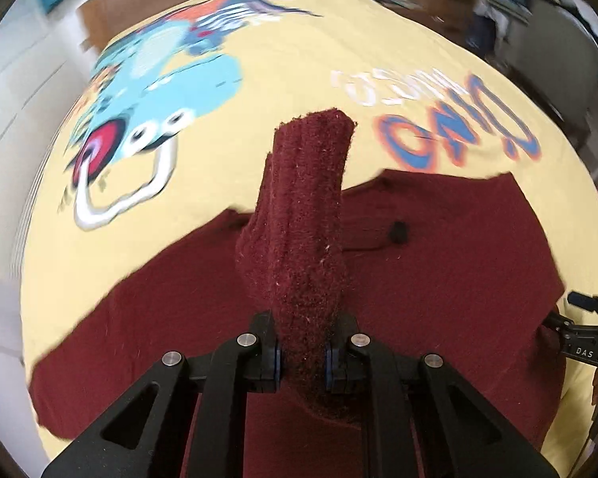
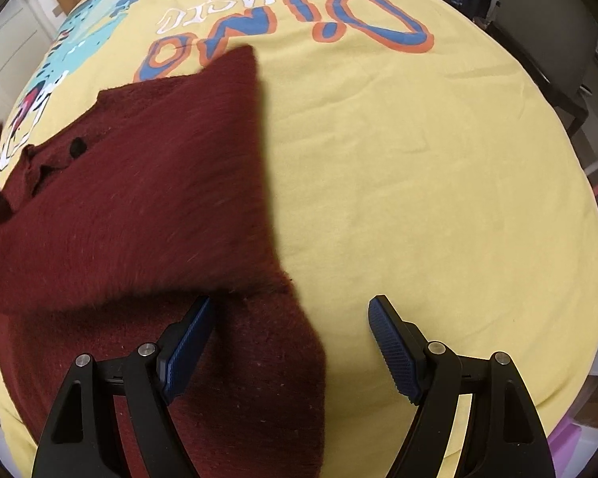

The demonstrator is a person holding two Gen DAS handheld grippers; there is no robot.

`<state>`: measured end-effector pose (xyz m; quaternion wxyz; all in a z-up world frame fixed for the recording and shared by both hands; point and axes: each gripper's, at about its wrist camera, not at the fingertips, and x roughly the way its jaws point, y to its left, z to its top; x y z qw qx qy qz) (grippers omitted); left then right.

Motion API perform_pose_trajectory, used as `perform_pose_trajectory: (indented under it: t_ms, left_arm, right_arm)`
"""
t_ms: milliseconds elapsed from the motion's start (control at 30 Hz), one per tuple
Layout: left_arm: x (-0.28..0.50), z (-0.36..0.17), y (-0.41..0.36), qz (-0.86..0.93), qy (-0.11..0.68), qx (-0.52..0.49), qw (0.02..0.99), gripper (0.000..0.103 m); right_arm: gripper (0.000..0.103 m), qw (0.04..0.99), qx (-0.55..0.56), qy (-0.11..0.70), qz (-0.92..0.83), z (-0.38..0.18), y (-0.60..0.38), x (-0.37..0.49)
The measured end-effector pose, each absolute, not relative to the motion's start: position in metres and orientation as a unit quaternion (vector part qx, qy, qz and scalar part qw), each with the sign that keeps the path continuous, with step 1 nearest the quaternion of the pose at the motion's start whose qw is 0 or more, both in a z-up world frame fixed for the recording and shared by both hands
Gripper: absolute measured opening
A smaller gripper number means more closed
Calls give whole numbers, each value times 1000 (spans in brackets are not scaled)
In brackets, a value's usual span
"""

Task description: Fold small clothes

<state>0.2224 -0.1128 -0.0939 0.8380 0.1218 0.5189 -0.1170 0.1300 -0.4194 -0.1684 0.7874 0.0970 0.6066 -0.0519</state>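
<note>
A dark red knit sweater (image 1: 438, 247) lies spread on a yellow sheet (image 1: 299, 87) printed with a cartoon dinosaur. My left gripper (image 1: 303, 338) is shut on one of its sleeves (image 1: 303, 207), which stands lifted above the body. A black button (image 1: 398, 232) marks the neck area. In the right wrist view the sweater (image 2: 139, 199) has a flap folded over its body, and a lower part runs under my right gripper (image 2: 292, 300). That gripper is open above the garment's right edge, with nothing pinched. It also shows at the far right of the left wrist view as a right gripper (image 1: 586, 338).
The yellow sheet (image 2: 418, 199) stretches wide to the right of the sweater. A dark chair (image 2: 546, 51) stands beyond the far right corner. White cupboard doors (image 1: 16, 99) run along the left side.
</note>
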Motion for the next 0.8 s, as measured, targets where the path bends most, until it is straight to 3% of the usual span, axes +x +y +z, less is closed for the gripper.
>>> perform_pose_trajectory:
  t_ms: [267, 433, 500, 633, 700, 767, 800]
  left_arm:
    - [204, -147, -50, -81, 578, 40, 811, 13]
    - [200, -156, -28, -78, 594, 16, 800, 22]
    - [200, -156, -20, -71, 603, 2, 794, 36]
    - [199, -153, -2, -63, 621, -29, 781, 54]
    - [200, -148, 7, -61, 624, -31, 778, 71]
    - [199, -141, 17, -55, 621, -28, 782, 74]
    - [199, -138, 21, -52, 621, -29, 781, 84]
  right_arm:
    - [80, 776, 80, 623, -49, -179, -407, 128]
    - [80, 777, 77, 623, -51, -177, -408, 127]
    - [80, 777, 78, 622, -50, -176, -410, 123]
    - [80, 777, 75, 623, -46, -173, -405, 118]
    - [80, 777, 70, 624, -43, -172, -402, 116]
    - [80, 778, 63, 624, -39, -169, -398, 114]
    - [80, 778, 60, 624, -38, -167, -396, 113]
